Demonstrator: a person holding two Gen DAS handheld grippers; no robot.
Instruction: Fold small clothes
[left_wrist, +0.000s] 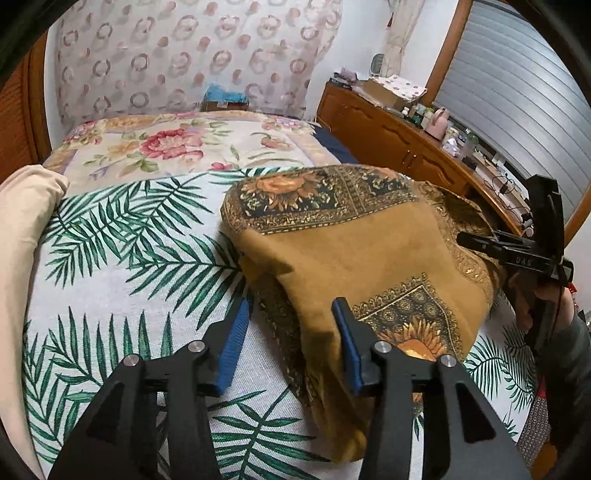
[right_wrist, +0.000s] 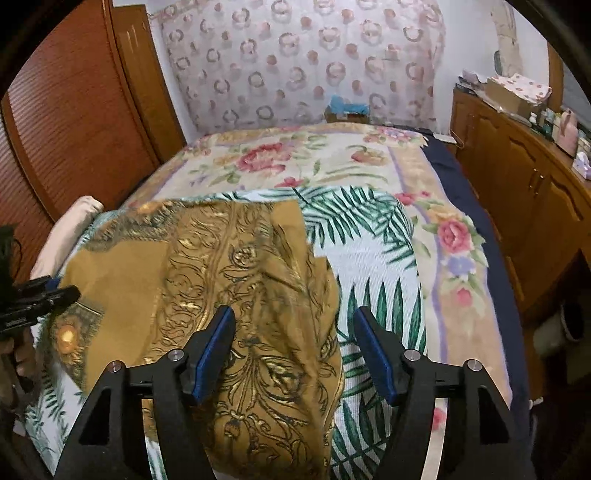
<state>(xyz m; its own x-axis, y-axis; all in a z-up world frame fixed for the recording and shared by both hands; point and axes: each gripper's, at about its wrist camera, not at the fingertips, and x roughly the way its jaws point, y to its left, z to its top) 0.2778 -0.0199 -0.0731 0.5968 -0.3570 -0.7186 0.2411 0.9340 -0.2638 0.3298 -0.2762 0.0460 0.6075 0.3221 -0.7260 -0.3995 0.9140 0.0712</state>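
Observation:
A mustard-brown cloth with gold and sunflower patterns (left_wrist: 362, 254) lies partly folded on the palm-leaf sheet (left_wrist: 122, 258). My left gripper (left_wrist: 291, 314) is open, its jaws either side of the cloth's near left edge, holding nothing. The right gripper shows at the cloth's right edge in the left wrist view (left_wrist: 491, 245). In the right wrist view the same cloth (right_wrist: 229, 280) fills the lower left, and my right gripper (right_wrist: 295, 325) is open over its right edge, on the palm-leaf sheet (right_wrist: 373, 258). The left gripper shows at the far left in the right wrist view (right_wrist: 48, 295).
The bed carries a floral blanket (left_wrist: 173, 144) at the far end and a cream pillow (left_wrist: 26, 221) at the left. A wooden dresser (left_wrist: 399, 140) with small items runs along the right. A wooden louvred door (right_wrist: 74, 110) stands on the left.

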